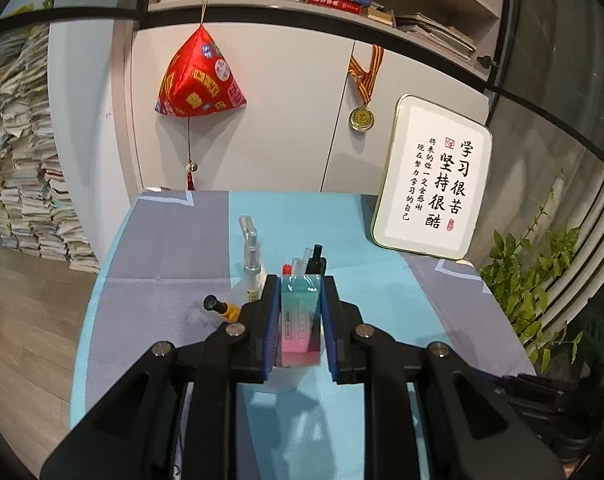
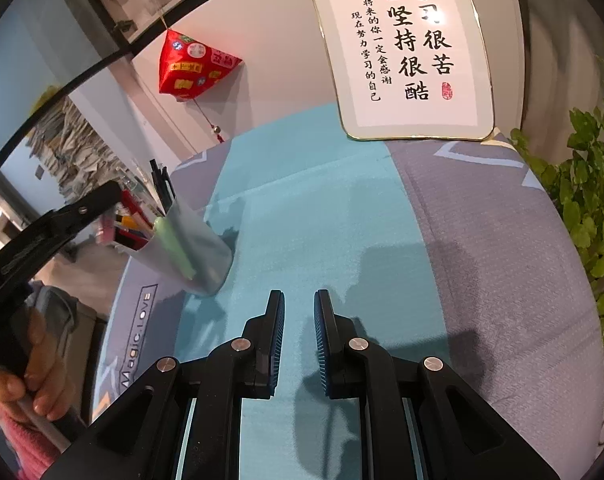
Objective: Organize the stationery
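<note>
My left gripper (image 1: 301, 284) is shut on a teal-and-pink eraser block (image 1: 300, 320) and holds it over the mouth of a white pen cup (image 1: 284, 380), which is mostly hidden under the fingers. Several pens (image 1: 311, 262) stick up from the cup behind the block. In the right wrist view the same cup (image 2: 190, 244) stands at the left with pens (image 2: 162, 188) in it, and the left gripper's arm (image 2: 50, 224) reaches over it. My right gripper (image 2: 299, 300) is open and empty, low over the teal cloth.
The table is covered with a teal and grey cloth (image 1: 162, 248). A framed calligraphy plaque (image 1: 431, 184) leans at the back right. A red hanging ornament (image 1: 200, 76) and a medal (image 1: 361, 118) hang on the cabinet. A green plant (image 2: 589, 200) stands off the right edge.
</note>
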Available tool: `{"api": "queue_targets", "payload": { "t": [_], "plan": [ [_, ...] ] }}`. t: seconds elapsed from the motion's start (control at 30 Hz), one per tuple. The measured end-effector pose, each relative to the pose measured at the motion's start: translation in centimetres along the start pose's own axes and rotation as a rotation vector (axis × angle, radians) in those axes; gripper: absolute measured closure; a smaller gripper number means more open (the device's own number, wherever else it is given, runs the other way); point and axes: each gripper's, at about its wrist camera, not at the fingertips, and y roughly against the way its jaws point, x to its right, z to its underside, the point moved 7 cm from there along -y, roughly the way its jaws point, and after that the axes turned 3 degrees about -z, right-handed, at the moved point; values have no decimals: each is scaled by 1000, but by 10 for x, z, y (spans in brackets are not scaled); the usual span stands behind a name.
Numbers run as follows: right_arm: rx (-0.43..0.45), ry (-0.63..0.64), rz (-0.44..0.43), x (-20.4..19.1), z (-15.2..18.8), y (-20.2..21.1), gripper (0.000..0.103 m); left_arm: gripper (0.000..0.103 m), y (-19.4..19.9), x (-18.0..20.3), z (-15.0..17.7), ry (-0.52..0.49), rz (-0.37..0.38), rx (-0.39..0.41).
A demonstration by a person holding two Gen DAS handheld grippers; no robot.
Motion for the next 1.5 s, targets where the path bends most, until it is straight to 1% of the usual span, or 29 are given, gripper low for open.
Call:
{"api": "queue_targets", "payload": {
  "t": [0.17,0.33,0.53,0.67,0.73,0.9,1.03,1.13,1.2,1.27,1.43,1.5],
  "plan": [
    [-8,3,-1,1,1,-3,88,84,-7,-4,0,26,2,-6],
    [-16,11,-10,-3,0,-7,88,84,-5,-5,-1,35,16,6],
    [-29,17,-20,-5,2,-11,88,84,-4,-2,3,-4,1,1],
    [-26,16,-24,-6,1,-11,88,84,-9,1,17,-33,1,-33],
    [-26,19,-26,-7,1,-11,88,84,-12,2,24,-46,-23,-36],
    [-33,30,-22,-10,3,-11,88,84,-13,-2,27,-35,-27,-47],
    [-35,30,-22,-11,3,-11,88,84,-11,0,29,-56,-42,-45],
    [-35,30,-23,-11,3,-11,88,80,-9,2,31,-72,-50,-43],
    [-35,33,-24,-12,3,-10,88,67,-6,2,30,-82,-61,-29],
    [-37,37,-21,-13,4,-10,88,63,-1,3,30,-92,-66,-10],
    [-39,39,-18,-17,6,-9,88,59,14,8,29,-142,-85,34],
    [-38,47,-17,-19,7,-8,88,53,21,10,30,-153,-89,50]
  ]
}}
